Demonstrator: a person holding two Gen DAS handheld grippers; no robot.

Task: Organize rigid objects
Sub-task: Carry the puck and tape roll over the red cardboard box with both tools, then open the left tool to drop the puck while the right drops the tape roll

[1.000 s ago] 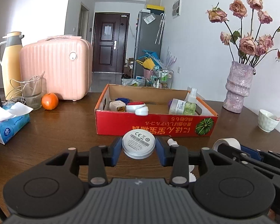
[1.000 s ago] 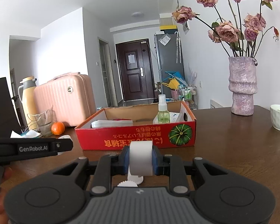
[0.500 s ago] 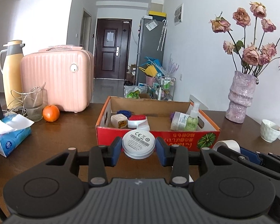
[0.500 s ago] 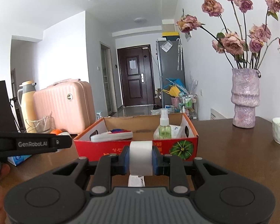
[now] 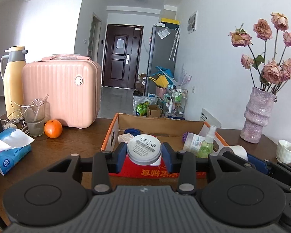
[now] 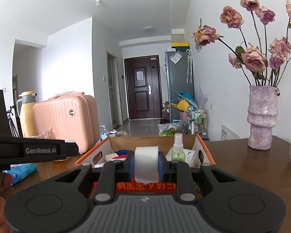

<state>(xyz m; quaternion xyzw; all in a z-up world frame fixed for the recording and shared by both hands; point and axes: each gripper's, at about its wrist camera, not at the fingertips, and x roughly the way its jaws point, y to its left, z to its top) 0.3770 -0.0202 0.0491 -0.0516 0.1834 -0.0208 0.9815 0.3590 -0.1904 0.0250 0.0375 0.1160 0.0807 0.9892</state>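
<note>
The round white disc (image 5: pixel 144 149) is pinched in the left gripper (image 5: pixel 144 153), above the red box's (image 5: pixel 157 171) near wall. The right gripper (image 6: pixel 146 164) squeezes a white tape roll (image 6: pixel 146 164) there too. Only the left view shows the orange (image 5: pixel 53 128), by the tabletop's left edge.

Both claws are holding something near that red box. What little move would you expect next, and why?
Probably carry both forward over the red box. The left gripper clamps a round white disc, the right gripper a roll of white tape, and both hang near the box's front wall, not yet over its open inside.
</note>
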